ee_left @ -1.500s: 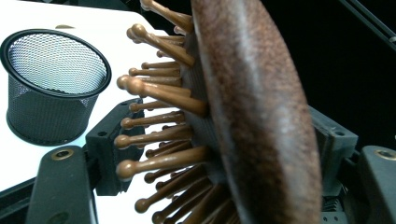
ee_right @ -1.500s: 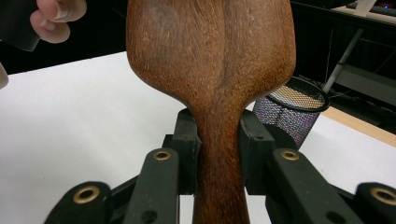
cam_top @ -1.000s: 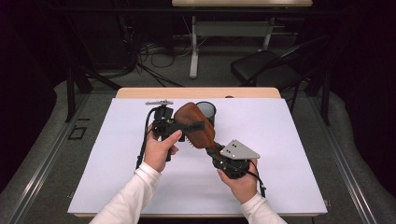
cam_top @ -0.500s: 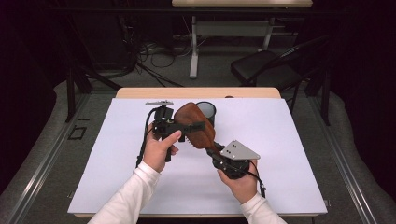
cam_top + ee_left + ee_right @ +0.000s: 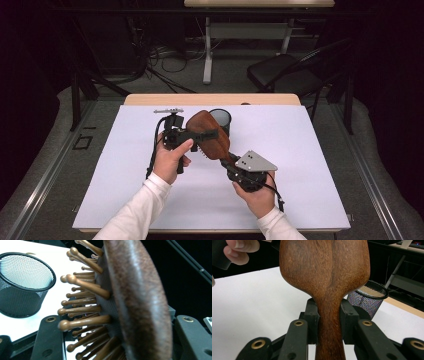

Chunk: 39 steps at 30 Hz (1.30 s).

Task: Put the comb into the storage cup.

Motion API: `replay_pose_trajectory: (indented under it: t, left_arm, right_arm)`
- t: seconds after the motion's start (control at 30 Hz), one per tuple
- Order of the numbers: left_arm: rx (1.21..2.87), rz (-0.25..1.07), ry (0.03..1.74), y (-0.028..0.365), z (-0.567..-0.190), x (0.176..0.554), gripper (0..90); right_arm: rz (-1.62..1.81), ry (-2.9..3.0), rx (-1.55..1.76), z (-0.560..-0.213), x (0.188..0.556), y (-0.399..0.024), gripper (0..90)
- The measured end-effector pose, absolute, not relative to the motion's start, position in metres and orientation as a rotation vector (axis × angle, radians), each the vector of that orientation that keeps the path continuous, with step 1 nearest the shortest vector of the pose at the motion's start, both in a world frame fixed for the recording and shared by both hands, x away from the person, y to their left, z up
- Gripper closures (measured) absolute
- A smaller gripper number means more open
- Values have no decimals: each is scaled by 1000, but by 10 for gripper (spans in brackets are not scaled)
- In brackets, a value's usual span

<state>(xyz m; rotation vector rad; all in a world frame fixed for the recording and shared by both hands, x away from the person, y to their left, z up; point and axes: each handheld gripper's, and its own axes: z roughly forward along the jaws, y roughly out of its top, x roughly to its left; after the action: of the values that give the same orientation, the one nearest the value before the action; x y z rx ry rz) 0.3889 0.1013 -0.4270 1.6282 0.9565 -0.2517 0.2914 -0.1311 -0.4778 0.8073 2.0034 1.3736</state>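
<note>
Over the white counter (image 5: 310, 165) a person holds a wooden brush (image 5: 207, 140) up between two tongs. The right tongs (image 5: 231, 161) grip its handle from below. The left tongs (image 5: 210, 134) reach across the brush head from the left, and their jaws have just been closing around it. A black mesh cup (image 5: 220, 119) stands just behind the brush.

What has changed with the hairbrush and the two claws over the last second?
The left claw has just been closing its jaws around the head of the wooden hairbrush, which sits between them, bristles toward one jaw. Nothing else visibly moved: the right claw stays clamped on the brush handle, both hands keep their places, and the mesh cup stands behind on the table.
</note>
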Motion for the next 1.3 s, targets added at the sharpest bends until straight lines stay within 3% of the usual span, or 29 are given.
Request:
replay_pose_trajectory:
  t: [1.3]
  left_arm:
    - [1632, -261, 951, 103, -428, 388, 425]
  right_arm:
    - [1370, 1998, 802, -487, 293, -131, 723]
